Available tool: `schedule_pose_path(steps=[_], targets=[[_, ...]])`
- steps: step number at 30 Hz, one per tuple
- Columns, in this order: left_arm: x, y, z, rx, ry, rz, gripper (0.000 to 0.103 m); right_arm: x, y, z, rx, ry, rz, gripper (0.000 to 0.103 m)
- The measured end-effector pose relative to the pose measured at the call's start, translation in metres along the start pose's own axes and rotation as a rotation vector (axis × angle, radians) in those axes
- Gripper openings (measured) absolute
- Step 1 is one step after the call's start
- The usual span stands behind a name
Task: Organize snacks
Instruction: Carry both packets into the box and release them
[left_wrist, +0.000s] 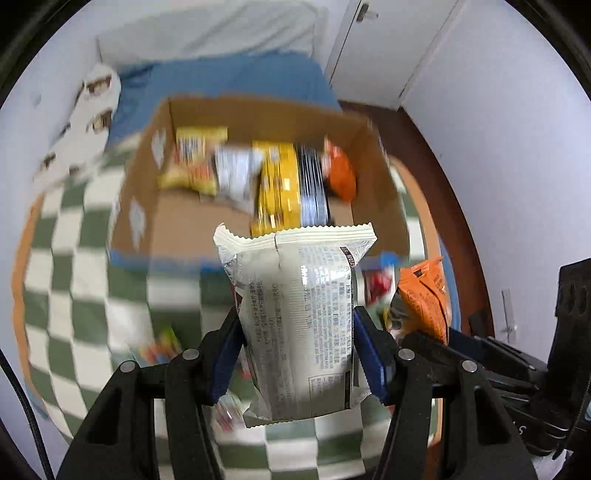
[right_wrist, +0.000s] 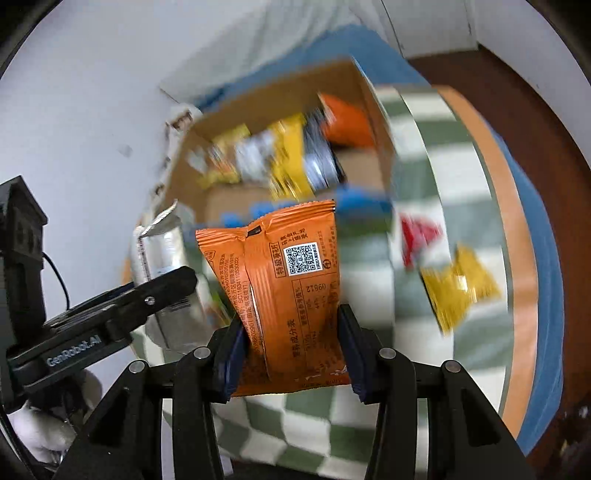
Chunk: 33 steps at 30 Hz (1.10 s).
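My left gripper (left_wrist: 297, 354) is shut on a white and silver snack packet (left_wrist: 295, 314), held upright above the checkered cloth, in front of an open cardboard box (left_wrist: 184, 229). The box holds yellow, white, black and orange packets (left_wrist: 277, 177). My right gripper (right_wrist: 290, 350) is shut on an orange snack packet (right_wrist: 280, 291), also held up before the box (right_wrist: 184, 177). In the left wrist view the orange packet (left_wrist: 424, 295) shows at the right; in the right wrist view the silver packet (right_wrist: 162, 266) and left gripper show at the left.
A green and white checkered cloth (left_wrist: 74, 295) covers the round table. Red (right_wrist: 419, 236) and yellow (right_wrist: 458, 288) packets lie on it to the right of the box. Small colourful packets (left_wrist: 162, 347) lie near the left gripper. A blue bed (left_wrist: 229, 77) stands behind the table.
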<state>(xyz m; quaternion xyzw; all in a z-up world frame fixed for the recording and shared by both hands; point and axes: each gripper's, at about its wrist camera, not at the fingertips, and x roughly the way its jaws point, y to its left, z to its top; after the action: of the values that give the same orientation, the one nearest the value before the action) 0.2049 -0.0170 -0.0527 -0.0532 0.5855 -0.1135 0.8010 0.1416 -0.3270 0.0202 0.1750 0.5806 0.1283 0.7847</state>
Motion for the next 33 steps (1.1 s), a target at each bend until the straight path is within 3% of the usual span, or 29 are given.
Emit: schedule_pose_path(steps=[4,10,18,26,27,30,33], targets=[[0.007,0.008,0.053,0.060,-0.010,0.056,0.056,0.023,0.029,0.054,-0.020,-0.050,-0.042,0.049],[0.063,0.040,0.110,0.050,0.075,0.085,0.056,0.063,0.030,0.109,-0.012,-0.027,-0.138,0.049],[0.156,0.075,0.132,0.086,0.248,0.159,0.056,0.127,0.005,0.137,0.026,0.073,-0.239,0.049],[0.204,0.098,0.116,0.063,0.352,0.132,0.058,0.170,-0.012,0.132,0.066,0.171,-0.271,0.050],[0.208,0.102,0.114,0.051,0.362,0.126,0.059,0.174,-0.014,0.132,0.070,0.186,-0.274,0.054],[0.216,0.111,0.107,0.004,0.378,0.086,0.061,0.188,-0.013,0.128,0.049,0.247,-0.309,0.096],[0.218,0.117,0.103,-0.019,0.368,0.047,0.078,0.195,-0.006,0.126,0.009,0.263,-0.339,0.098]])
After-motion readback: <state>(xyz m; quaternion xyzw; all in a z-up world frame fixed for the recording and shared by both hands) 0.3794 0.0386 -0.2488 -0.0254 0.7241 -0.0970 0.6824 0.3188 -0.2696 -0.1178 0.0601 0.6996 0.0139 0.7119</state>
